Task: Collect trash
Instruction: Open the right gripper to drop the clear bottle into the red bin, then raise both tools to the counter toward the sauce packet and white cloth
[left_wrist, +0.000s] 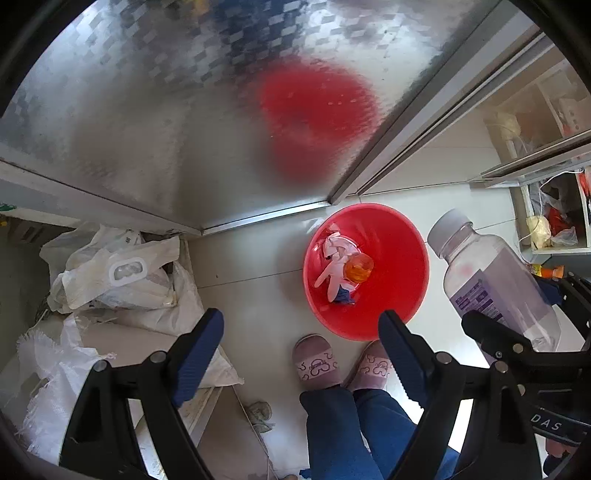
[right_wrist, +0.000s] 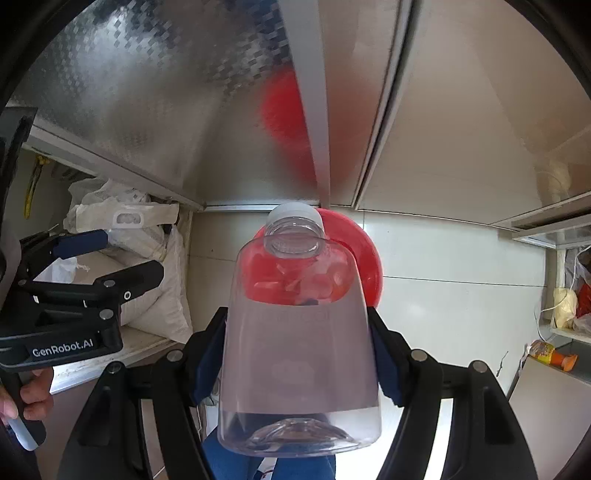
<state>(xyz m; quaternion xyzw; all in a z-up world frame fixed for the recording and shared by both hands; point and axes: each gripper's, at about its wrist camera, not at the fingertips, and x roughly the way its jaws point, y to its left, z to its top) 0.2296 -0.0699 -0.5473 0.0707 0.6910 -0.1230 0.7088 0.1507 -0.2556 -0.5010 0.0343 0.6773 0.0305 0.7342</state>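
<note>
A red bin stands on the white floor by the metal cabinet, holding white crumpled trash and an orange piece. My left gripper hangs above the floor beside the bin, open, with nothing between its blue pads. It also shows at the left edge of the right wrist view, left gripper. My right gripper is shut on a clear bottle with a white cap, cap pointing down over the red bin. The left wrist view shows the bottle with a purple label, right of the bin.
White sacks pile up left of the bin. Patterned metal cabinet doors rise behind it. A person's slippers and jeans stand just in front of the bin. A shelf with bags and an orange item lie to the right.
</note>
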